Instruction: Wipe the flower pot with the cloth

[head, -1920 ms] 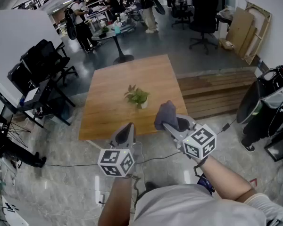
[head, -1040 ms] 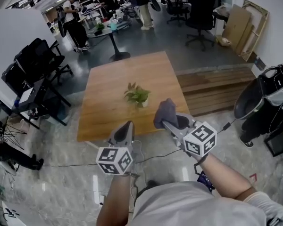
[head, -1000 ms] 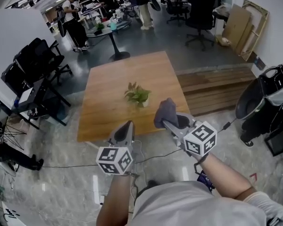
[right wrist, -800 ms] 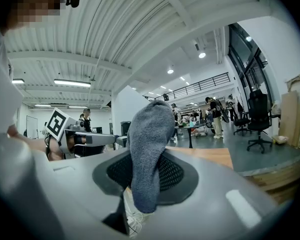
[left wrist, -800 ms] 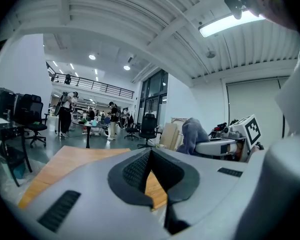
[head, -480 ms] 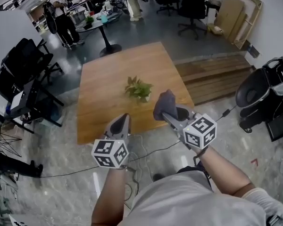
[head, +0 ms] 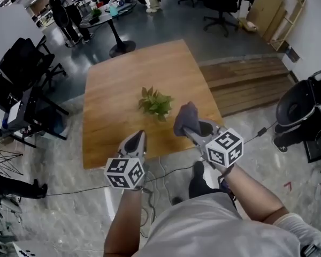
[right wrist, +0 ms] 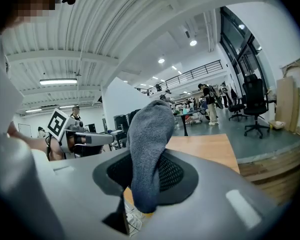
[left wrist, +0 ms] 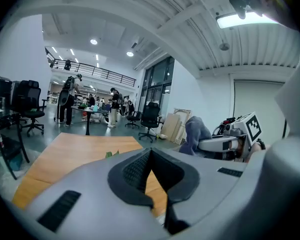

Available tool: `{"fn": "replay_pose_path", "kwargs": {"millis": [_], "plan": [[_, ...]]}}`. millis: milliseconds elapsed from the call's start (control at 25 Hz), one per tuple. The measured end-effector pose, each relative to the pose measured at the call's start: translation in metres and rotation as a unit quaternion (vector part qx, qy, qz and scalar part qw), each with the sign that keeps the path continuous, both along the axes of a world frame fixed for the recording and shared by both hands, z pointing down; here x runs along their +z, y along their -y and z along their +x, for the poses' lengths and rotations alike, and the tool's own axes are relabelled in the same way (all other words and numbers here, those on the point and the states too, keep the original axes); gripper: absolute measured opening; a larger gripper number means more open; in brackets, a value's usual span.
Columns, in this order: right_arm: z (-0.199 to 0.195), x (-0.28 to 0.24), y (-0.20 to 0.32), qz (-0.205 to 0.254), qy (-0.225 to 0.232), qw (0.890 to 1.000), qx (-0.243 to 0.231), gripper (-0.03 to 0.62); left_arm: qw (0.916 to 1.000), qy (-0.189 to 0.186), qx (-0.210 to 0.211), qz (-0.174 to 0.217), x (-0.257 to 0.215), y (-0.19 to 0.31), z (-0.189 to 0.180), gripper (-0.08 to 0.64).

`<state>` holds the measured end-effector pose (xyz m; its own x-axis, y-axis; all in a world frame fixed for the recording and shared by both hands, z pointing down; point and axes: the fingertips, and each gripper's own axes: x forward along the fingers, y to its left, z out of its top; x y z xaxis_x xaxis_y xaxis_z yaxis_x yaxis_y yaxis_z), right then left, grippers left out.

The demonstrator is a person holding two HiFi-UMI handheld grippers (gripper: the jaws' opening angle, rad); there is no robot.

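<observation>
Wooden table point(head: 123, 90): flower pot point(head: 158, 107) near its middle. Both tools short of the table's near edge. Left gripper point(head: 138, 139) clenched, empty, probably spare for steadying the pot. Right gripper point(head: 188, 128) pinches grey cloth point(head: 186, 116) upright, ready for wiping.

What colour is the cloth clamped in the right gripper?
Grey, with a slight blue tint. The cloth shows best in the right gripper view.
</observation>
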<state>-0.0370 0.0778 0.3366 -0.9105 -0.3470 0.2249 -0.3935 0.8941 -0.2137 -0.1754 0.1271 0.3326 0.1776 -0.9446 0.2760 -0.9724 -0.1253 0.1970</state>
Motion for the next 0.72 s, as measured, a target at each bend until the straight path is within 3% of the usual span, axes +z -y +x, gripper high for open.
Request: {"fn": "replay_pose_path", "kwargs": {"millis": [360, 720], "plan": [[-0.017, 0.088, 0.147, -0.068, -0.036, 0.996, -0.035, 0.099, 0.9955, -0.027, -0.053, -0.074, 0.095, 0.139, -0.032, 0.005], [-0.031, 0.183, 0.223, -0.142, -0.093, 0.984, -0.062, 0.1, 0.9827, -0.041, -0.072, -0.166, 0.196, 0.22, -0.061, 0.005]]}}
